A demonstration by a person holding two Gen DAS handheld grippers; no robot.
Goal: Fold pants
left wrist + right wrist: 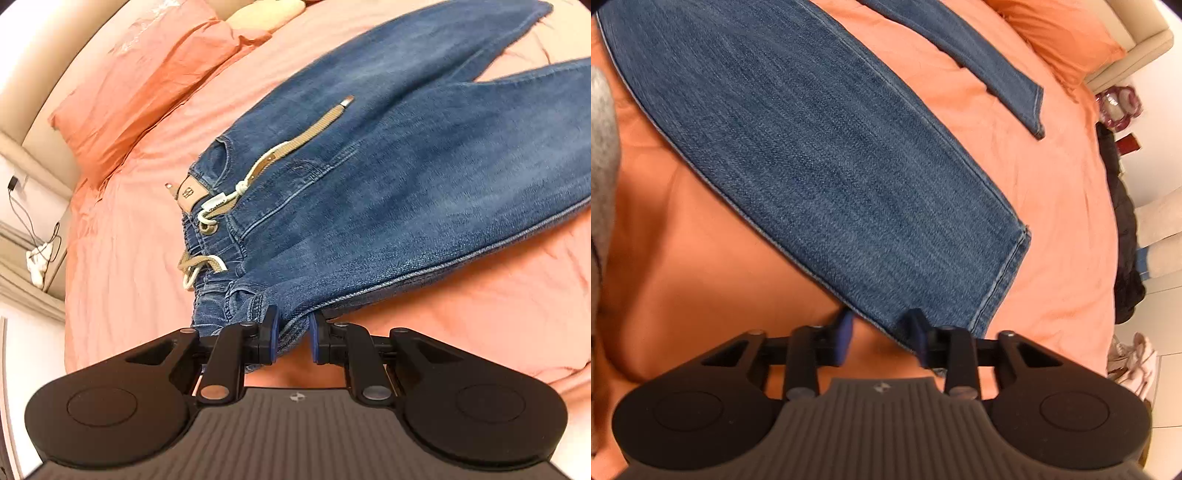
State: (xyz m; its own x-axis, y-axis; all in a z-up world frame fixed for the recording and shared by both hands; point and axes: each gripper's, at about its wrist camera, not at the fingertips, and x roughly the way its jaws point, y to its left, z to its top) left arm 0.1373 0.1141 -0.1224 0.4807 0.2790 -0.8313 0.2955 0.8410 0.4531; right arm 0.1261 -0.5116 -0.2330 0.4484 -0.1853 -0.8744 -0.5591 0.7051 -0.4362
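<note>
Blue jeans [369, 184] lie spread on an orange bed sheet [129, 258], waist toward me with a tan belt [295, 144] and white cord on top. My left gripper [293, 334] is closed down on the near waistband corner, denim bunched between its blue pads. In the right wrist view one jeans leg [831, 166] runs diagonally, its hem [1001, 280] near my right gripper [882, 338]. That gripper's jaws stand apart around the near hem corner, the denim edge lying between them. The other leg's hem [1030, 107] lies further off.
An orange pillow [140, 85] and a cream pillow [266, 14] lie at the bed's head. A nightstand with cables [33, 236] stands left. Dark clothes [1123, 236], shoes [1134, 362] and a beige sofa [1160, 229] are beyond the bed's right edge.
</note>
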